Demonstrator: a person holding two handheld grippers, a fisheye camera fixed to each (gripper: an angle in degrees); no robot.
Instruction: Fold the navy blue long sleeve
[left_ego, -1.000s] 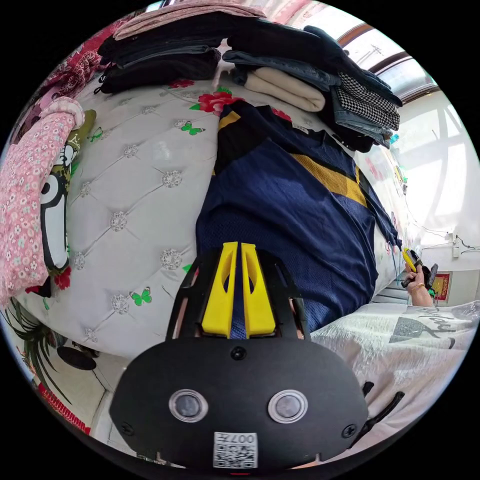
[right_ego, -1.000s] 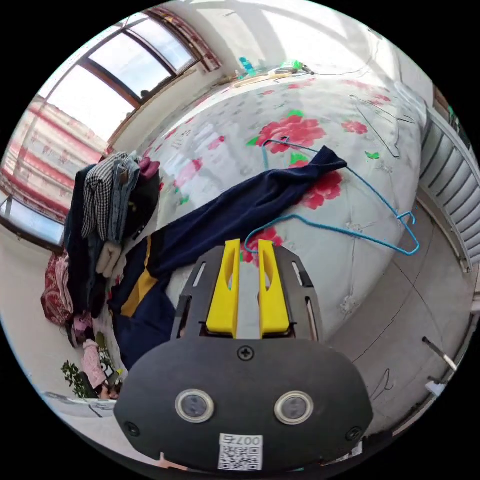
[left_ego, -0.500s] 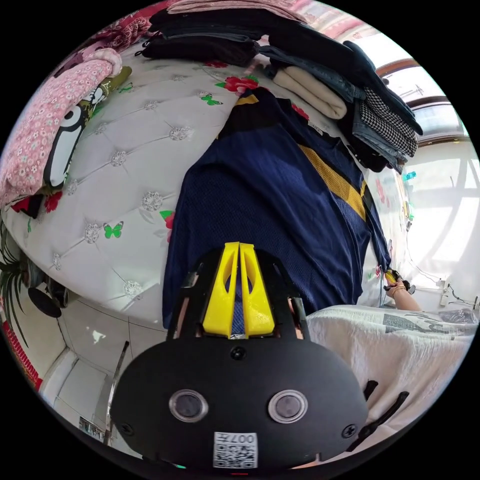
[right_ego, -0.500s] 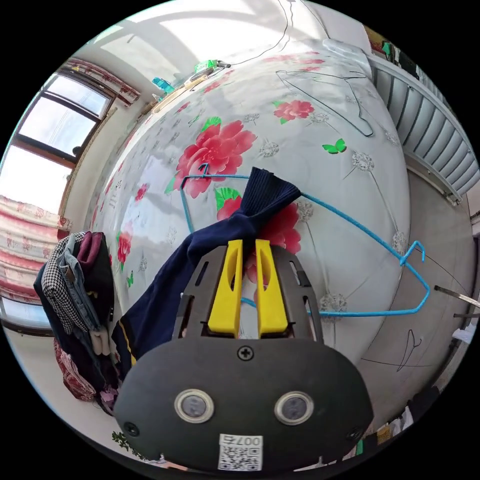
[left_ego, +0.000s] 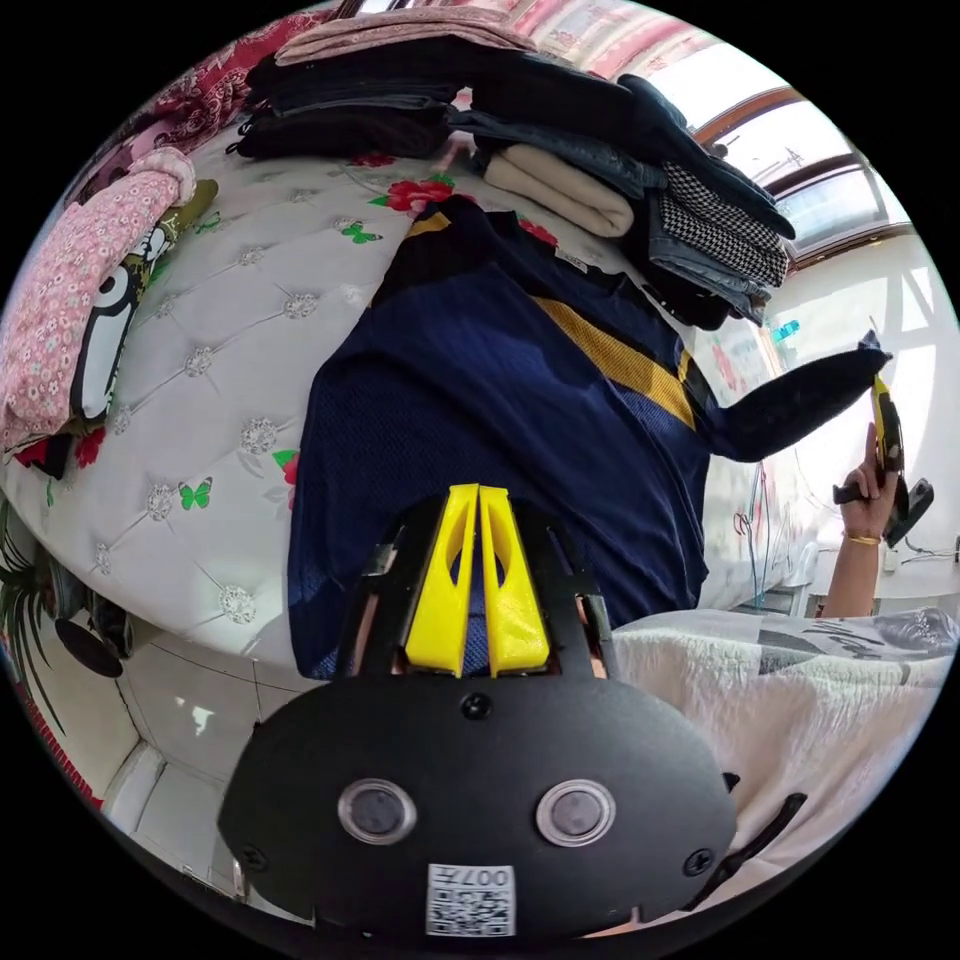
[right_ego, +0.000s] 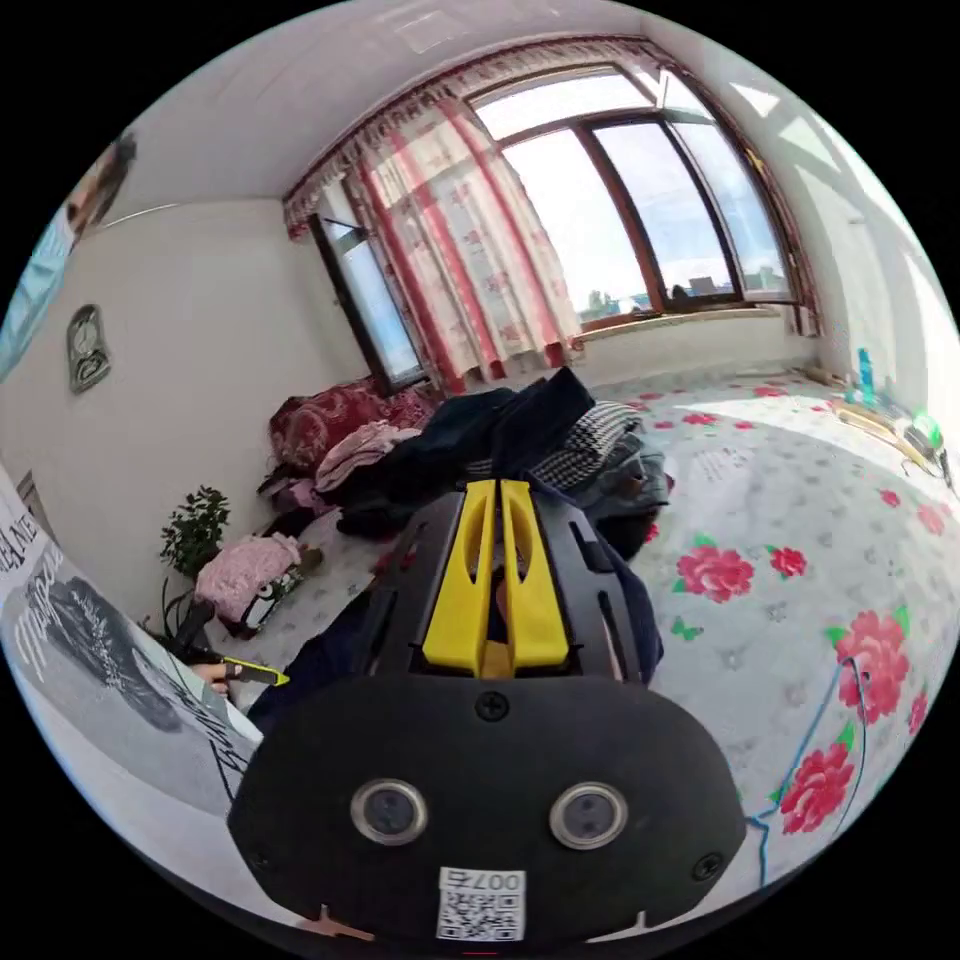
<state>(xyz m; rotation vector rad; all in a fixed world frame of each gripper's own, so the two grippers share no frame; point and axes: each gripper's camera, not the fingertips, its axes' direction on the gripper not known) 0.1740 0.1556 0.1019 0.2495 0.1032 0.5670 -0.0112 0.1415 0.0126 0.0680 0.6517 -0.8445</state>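
A: Item one, change since half a second ago: right hand-held gripper (left_ego: 884, 420) has risen off the bed (left_ego: 230, 330), carrying the sleeve (left_ego: 790, 405) up with it. Sleeve formerly lay flat on the cover; now it slopes up from the shoulder into the air.

B: State of that hand-held gripper?

A: Jaws together, clamped on the sleeve's cuff end. In the right gripper view (right_ego: 497, 570) dark navy cloth sits between the yellow jaws. A hand (left_ego: 866, 490) holds it.

B: Item two, the left hand-held gripper (left_ego: 472, 590)?

A: Jaws nearly together, clamped on the hem of the navy blue long sleeve (left_ego: 480, 400). Blue fabric shows in the narrow slit between them.

B: Location of the garment?

A: Spread on the bed, body flat, hem at the near edge and hanging slightly over it. Yellow stripe (left_ego: 610, 358) runs across the chest.

B: Surroundings?

A: Folded clothes stack (left_ego: 600, 130) beyond the collar, touching or just beside it, cannot tell which. Pink floral garment (left_ego: 70, 260) at the bed's far side, well apart. Blue wire hanger (right_ego: 815, 730) on the bed cover in the right gripper view. Potted plant (right_ego: 195, 525) by the wall. Window (right_ego: 620, 230) with striped curtain (right_ego: 470, 240).
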